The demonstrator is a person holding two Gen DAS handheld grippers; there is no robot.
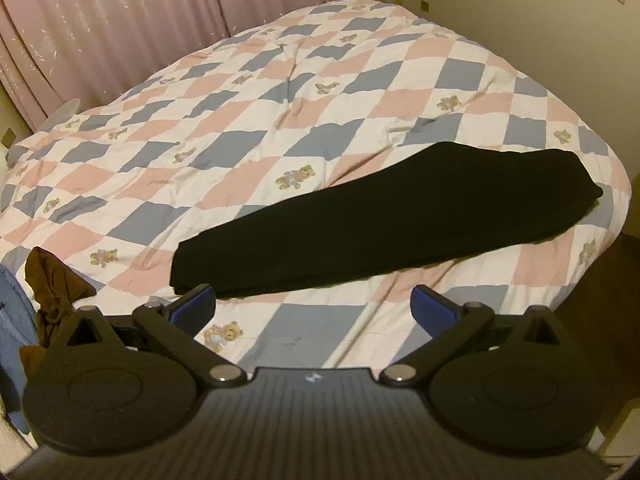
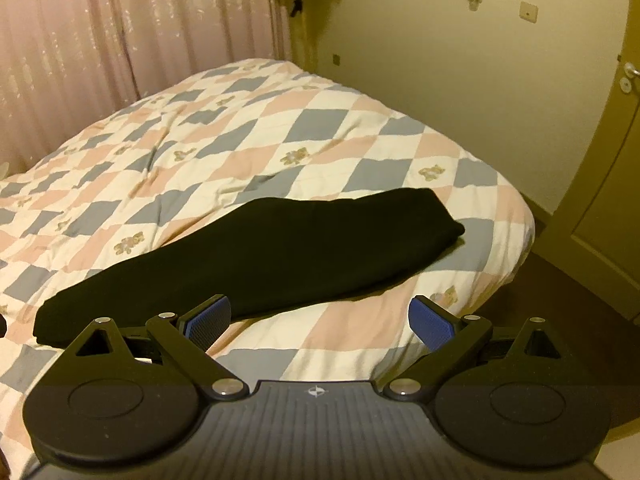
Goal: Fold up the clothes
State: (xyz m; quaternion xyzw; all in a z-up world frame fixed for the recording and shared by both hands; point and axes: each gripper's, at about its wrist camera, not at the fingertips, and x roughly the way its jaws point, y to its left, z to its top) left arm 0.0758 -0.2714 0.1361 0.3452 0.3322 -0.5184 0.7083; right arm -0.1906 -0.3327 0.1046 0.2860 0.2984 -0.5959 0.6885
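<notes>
A black garment [image 1: 380, 216], folded into a long narrow strip, lies slantwise on the chequered quilt [image 1: 240, 128] near the bed's right end. In the right wrist view the same black garment [image 2: 260, 256] runs from lower left to upper right. My left gripper [image 1: 314, 304] hovers open above the quilt, just in front of the garment's near edge, with nothing between its blue pads [image 1: 196, 304]. My right gripper [image 2: 320, 322] is also open and empty, its left pad [image 2: 210, 320] overlapping the garment's near edge in the picture.
A brown garment [image 1: 56, 280] and blue jeans [image 1: 12, 320] lie bunched at the quilt's near left. Pink curtains [image 1: 120, 20] hang behind the bed. The bed's right edge drops to a dark floor [image 2: 560, 288], with a door [image 2: 608, 184] beyond.
</notes>
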